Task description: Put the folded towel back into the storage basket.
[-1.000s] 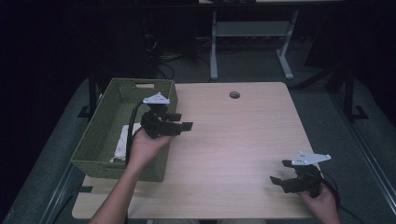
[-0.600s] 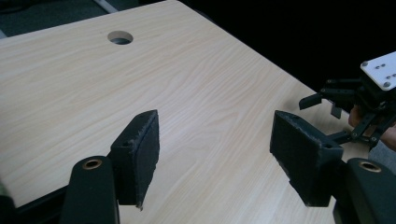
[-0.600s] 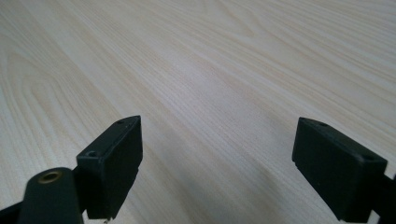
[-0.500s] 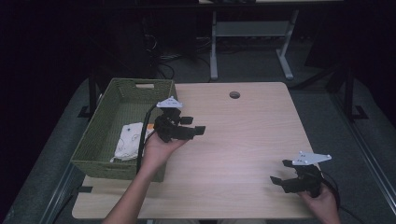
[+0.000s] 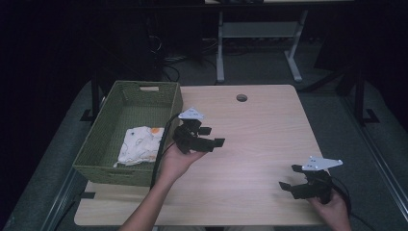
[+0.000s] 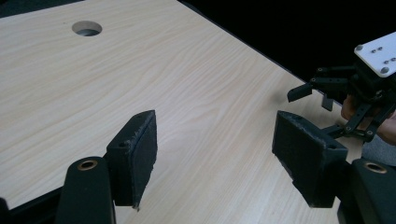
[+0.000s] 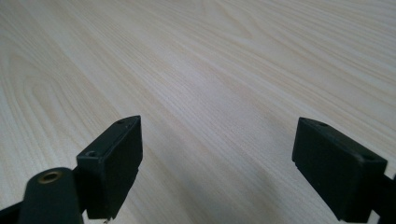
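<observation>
Two black two-jaw grippers are in play, one per hand. The left gripper [image 5: 211,137] is held above the light wood-grain tabletop [image 5: 260,144] just right of the basket, its jaws spread wide with nothing between them; in the left gripper view its jaws frame bare wood, with the other hand's tool off to the far right. The right gripper [image 5: 288,186] sits low at the near right corner of the table, jaws likewise parted and empty, and the right gripper view shows bare wood grain between them. Each gripper carries one grey three-cornered plate and one trailing black cable.

There is one olive-green woven rectangular basket [image 5: 96,159] at the table's left edge, with a handle slot in its far wall. Inside it lies one folded white cloth with small coloured prints [image 5: 139,144], resting on the basket floor toward the near right part.

The tabletop has one round cable hole [image 5: 241,97] near its far edge, also seen in the left gripper view [image 6: 87,28]. The room beyond is dark; one white-framed desk leg assembly [image 5: 255,43] stands on grey carpet at the far side.
</observation>
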Demonstrator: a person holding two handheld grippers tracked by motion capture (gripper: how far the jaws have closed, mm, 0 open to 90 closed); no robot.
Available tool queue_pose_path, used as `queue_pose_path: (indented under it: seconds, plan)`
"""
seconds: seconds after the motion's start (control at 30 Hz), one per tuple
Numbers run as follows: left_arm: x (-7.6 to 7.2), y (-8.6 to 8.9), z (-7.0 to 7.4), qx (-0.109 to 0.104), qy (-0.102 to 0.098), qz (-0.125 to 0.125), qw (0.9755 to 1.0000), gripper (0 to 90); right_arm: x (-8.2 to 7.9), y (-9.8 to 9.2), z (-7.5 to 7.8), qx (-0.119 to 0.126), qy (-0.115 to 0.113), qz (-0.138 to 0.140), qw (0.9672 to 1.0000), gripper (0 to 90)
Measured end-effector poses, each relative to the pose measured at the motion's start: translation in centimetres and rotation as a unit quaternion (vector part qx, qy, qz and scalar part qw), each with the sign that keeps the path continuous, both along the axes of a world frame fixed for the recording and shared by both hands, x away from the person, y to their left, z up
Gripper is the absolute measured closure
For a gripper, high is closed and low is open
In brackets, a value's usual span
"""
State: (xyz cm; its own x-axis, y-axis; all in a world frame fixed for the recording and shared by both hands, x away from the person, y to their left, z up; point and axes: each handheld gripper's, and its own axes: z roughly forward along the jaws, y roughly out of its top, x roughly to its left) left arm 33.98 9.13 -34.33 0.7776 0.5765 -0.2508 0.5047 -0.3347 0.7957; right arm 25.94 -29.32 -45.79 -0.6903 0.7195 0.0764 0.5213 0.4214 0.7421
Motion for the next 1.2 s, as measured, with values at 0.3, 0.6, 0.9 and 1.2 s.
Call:
queue_pose_path:
  seconds: [0.3,0.6,0.9,1.2]
  plan:
    - [-0.8,-1.0,-1.2,-0.007,0.003,0.000,1.0000,30.9,-0.1,0.0,0.0,-0.002,-0.001,0.000,1.0000,15.9]
    - [-1.7,-1.4,-2.7,-0.018,0.009,-0.004,0.9998,30.8,-0.1,0.0,0.0,0.000,0.000,0.001,1.0000,15.8]
    - [-2.7,-1.3,-4.4,-0.019,0.016,-0.003,0.9997,30.0,-0.1,0.0,-0.1,-0.001,-0.001,0.001,1.0000,15.9]
    - [-3.8,-0.9,-5.9,-0.022,0.019,-0.002,0.9996,29.8,-0.1,0.0,-0.1,-0.004,0.001,0.001,1.0000,15.8]
